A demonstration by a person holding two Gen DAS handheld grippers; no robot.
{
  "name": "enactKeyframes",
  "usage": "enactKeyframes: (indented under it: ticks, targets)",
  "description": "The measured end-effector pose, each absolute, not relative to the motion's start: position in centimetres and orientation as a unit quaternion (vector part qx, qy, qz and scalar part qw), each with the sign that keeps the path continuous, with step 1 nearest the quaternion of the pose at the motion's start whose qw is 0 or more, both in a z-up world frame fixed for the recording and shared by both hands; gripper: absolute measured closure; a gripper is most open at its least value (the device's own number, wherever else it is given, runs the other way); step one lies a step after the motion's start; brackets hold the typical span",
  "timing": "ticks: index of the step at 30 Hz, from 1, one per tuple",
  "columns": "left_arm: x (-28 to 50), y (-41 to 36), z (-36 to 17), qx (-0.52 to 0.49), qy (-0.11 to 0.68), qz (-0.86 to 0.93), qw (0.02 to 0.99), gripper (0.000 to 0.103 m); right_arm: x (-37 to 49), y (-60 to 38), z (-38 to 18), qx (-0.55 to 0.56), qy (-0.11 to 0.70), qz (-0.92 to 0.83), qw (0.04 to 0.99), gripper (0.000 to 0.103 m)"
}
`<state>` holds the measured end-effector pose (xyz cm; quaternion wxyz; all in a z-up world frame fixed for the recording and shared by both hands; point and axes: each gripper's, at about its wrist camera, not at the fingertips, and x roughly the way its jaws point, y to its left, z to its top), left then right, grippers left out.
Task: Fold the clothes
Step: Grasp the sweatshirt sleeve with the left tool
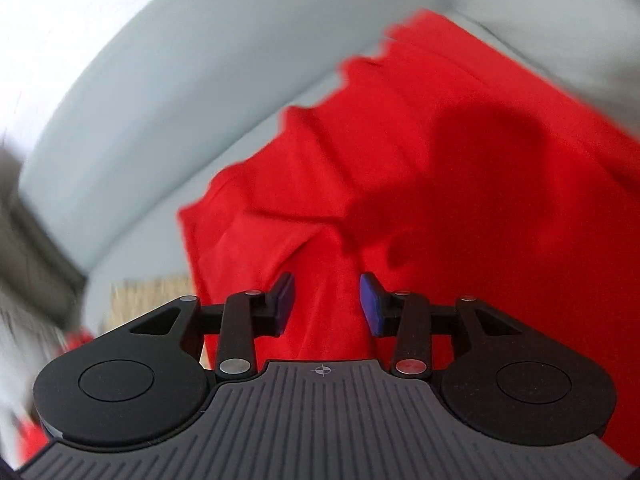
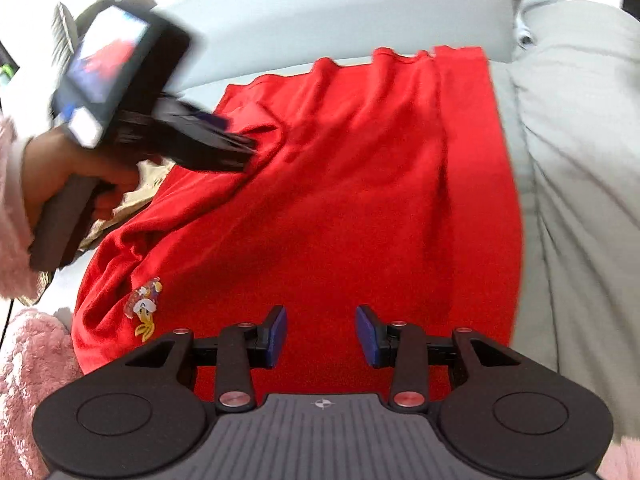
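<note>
Left wrist: left claw (image 1: 327, 304) hovering spread over one red garment (image 1: 440, 184), pads gripping nothing.

Right wrist: right claw (image 2: 321, 336) hanging spread above the same garment (image 2: 360, 200), lying on a pale sofa (image 2: 320, 4); one cartoon print (image 2: 146, 308) showing left of the claw.

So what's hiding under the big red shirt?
The red shirt lies spread on a pale grey cushion, which shows around its edges. By the left gripper, something tan pokes out. Whatever lies under the shirt's middle is covered.
</note>
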<state>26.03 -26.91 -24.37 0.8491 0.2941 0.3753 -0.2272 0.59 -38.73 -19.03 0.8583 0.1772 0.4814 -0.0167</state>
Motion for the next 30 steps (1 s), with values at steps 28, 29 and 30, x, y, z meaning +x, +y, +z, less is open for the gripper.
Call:
enactKeyframes:
  ticks: [28,29,30]
  targets:
    - [28.2,-26.1,-33.3,0.679,0.161,-0.3,0.65,0.063,0.9,-41.0,-21.0,0.256,0.455,-0.024,0.853,0.063]
    - [28.4,-26.6,-33.1,0.682,0.172,-0.3,0.645,0.076,0.9,-41.0,-21.0,0.254,0.455,-0.024,0.853,0.063]
    - [28.7,-27.0,-33.0,0.684,0.182,-0.3,0.64,0.099,1.0,-41.1,-21.0,0.254,0.455,-0.024,0.853,0.063]
